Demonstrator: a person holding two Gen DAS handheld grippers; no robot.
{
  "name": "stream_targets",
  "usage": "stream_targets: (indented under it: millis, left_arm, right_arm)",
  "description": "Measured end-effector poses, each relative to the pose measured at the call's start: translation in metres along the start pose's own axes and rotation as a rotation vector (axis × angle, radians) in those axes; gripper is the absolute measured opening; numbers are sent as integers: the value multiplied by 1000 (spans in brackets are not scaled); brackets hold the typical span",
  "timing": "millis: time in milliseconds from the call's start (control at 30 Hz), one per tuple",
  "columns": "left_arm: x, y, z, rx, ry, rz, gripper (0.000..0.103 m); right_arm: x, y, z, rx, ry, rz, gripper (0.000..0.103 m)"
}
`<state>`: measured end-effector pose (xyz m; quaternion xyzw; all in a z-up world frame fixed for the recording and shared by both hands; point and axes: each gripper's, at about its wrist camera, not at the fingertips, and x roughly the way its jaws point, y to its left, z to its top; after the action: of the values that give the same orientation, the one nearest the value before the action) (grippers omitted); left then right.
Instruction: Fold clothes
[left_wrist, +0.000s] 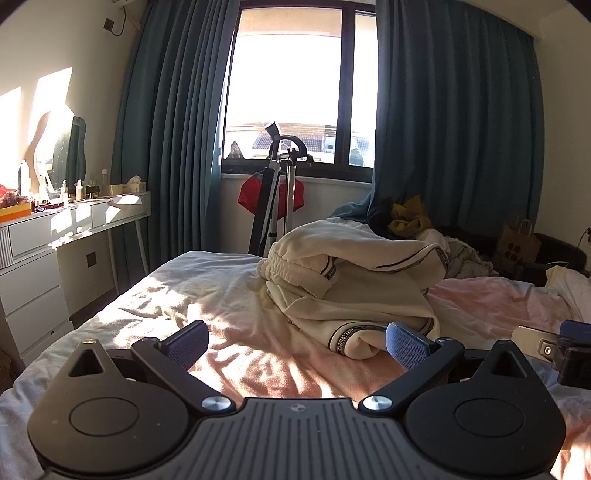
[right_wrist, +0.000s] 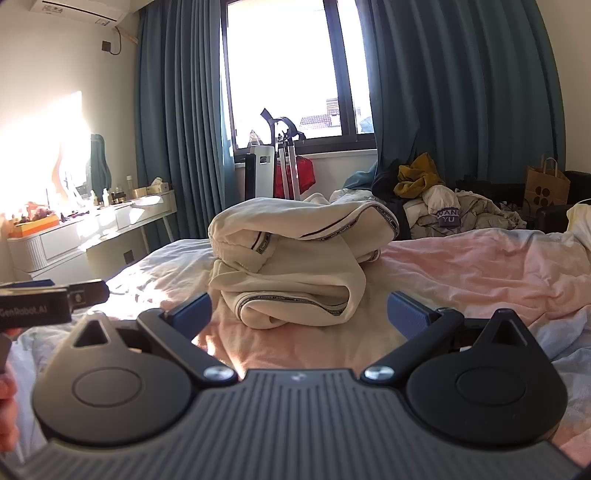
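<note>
A cream garment with dark-striped trim (left_wrist: 351, 288) lies loosely bundled on the pink bedsheet (left_wrist: 258, 354); it also shows in the right wrist view (right_wrist: 291, 266). My left gripper (left_wrist: 295, 343) is open and empty, low over the bed, its right blue pad close beside the garment's near cuff. My right gripper (right_wrist: 297, 312) is open and empty, with the garment's near fold just ahead between the fingers. The right gripper shows at the right edge of the left wrist view (left_wrist: 561, 350). The left gripper shows at the left edge of the right wrist view (right_wrist: 51, 299).
A pile of other clothes (right_wrist: 443, 206) lies at the bed's far right by the blue curtains. A white vanity desk (left_wrist: 66, 229) with bottles stands left. A metal stand with a red garment (left_wrist: 273, 192) is under the window. A paper bag (right_wrist: 546, 184) is at far right.
</note>
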<state>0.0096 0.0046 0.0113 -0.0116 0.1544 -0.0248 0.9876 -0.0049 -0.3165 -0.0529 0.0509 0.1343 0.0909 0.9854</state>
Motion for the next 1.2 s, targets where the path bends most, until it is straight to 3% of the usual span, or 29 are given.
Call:
stream_targets:
  millis: [133, 267, 433, 633, 867, 1000, 1133, 1200]
  left_arm:
    - [12, 5, 32, -3, -13, 22, 103]
    - [33, 13, 59, -42, -14, -5, 103]
    - [65, 36, 49, -98, 19, 39, 103]
    - [100, 73, 22, -126, 141, 88, 103]
    - [131, 108, -1, -222, 189, 97, 103]
    - [146, 120, -15, -274, 220, 78, 103]
    - [159, 128, -25, -340, 264, 37, 103]
    - [158, 129, -26, -350, 256, 26, 103]
  right_arm:
    - [6, -1, -4, 21, 25, 7, 103]
    - [21, 4, -2, 28, 26, 12, 103]
    - [65, 17, 17, 80, 63, 112, 103]
    - [164, 31, 42, 246, 107, 246, 102]
    - [303, 67, 66, 420, 188, 246, 100]
    - [358, 81, 69, 490, 200, 228, 99]
    - [389, 83, 62, 535, 240, 150, 56]
    - [384, 80, 63, 539, 241, 125, 45]
